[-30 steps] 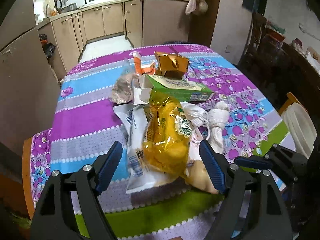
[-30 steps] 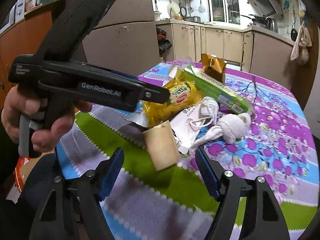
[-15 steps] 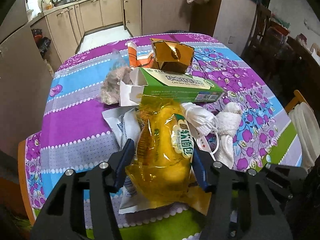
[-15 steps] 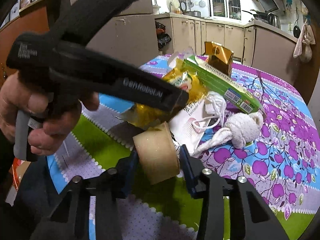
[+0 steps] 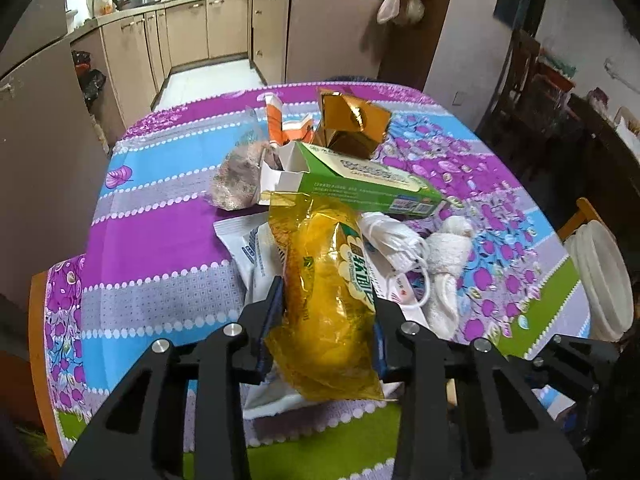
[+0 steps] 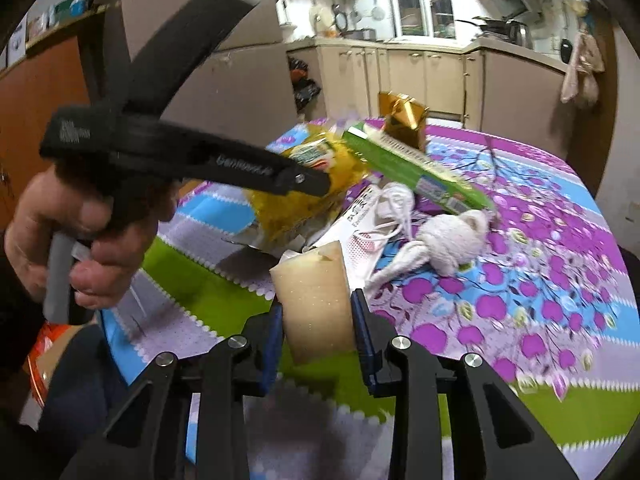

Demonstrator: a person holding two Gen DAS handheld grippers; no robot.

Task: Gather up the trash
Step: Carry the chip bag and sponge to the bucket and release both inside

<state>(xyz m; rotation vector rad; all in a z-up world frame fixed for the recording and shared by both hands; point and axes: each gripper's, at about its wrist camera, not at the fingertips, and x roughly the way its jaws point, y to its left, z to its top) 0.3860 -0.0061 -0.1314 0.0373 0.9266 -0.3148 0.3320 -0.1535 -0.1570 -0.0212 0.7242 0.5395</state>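
A heap of trash lies on the flowered tablecloth [image 5: 160, 240]. My left gripper [image 5: 326, 320] is closing, its pads pressed on a yellow snack bag [image 5: 332, 292] that bulges between them. The same yellow snack bag [image 6: 296, 200] shows in the right wrist view beside the left gripper's body [image 6: 224, 160], held by a hand [image 6: 84, 236]. My right gripper [image 6: 318, 320] is closing, its pads pressed on a tan cardboard tube [image 6: 316, 300] held just above the cloth. Behind lie a green box [image 5: 360, 184], a gold carton [image 5: 352, 124], a white wrapper [image 5: 256, 248] and a rolled white cloth [image 5: 444, 256].
An orange and white packet [image 5: 280, 120] and a clear bag of brownish stuff [image 5: 240, 180] sit at the far side of the heap. A white stool [image 5: 600, 280] stands off the table's right edge. Kitchen cabinets [image 5: 224, 32] line the back wall.
Both grippers went from wide open to closed on their items: the left on the yellow bag, the right on the cardboard tube, which has risen off the cloth.
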